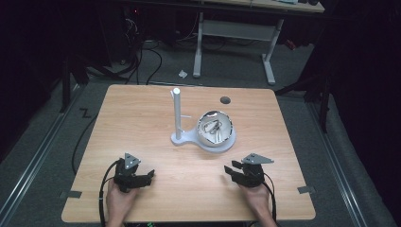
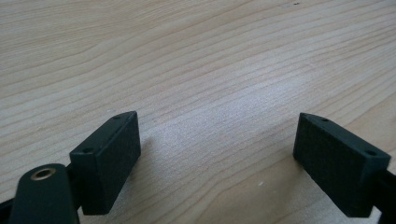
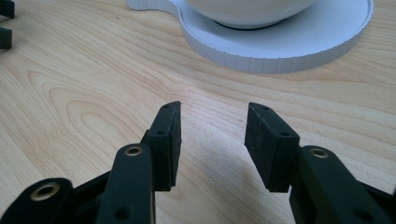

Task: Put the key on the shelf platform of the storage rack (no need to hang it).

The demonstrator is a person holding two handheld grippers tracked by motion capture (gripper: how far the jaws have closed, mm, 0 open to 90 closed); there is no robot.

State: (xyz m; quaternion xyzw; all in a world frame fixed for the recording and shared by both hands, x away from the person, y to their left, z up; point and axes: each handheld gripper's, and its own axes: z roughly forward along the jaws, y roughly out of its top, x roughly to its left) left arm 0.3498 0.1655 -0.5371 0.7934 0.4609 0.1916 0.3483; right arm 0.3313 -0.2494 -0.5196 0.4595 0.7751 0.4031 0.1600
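dark room, grey floor [image 1: 307, 137] (white-legged desk [image 1: 236, 28] behind)

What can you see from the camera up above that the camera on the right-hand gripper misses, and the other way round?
The high view alone takes in the white post rising from the stand, the metal pieces lying in the bowl, a dark round hole in the table, both hands, the left gripper and the floor around.

The right gripper view alone gives a close look at the right gripper: jaws apart, nothing between them, over bare wood.

Both show the white stand base with the bowl on it.
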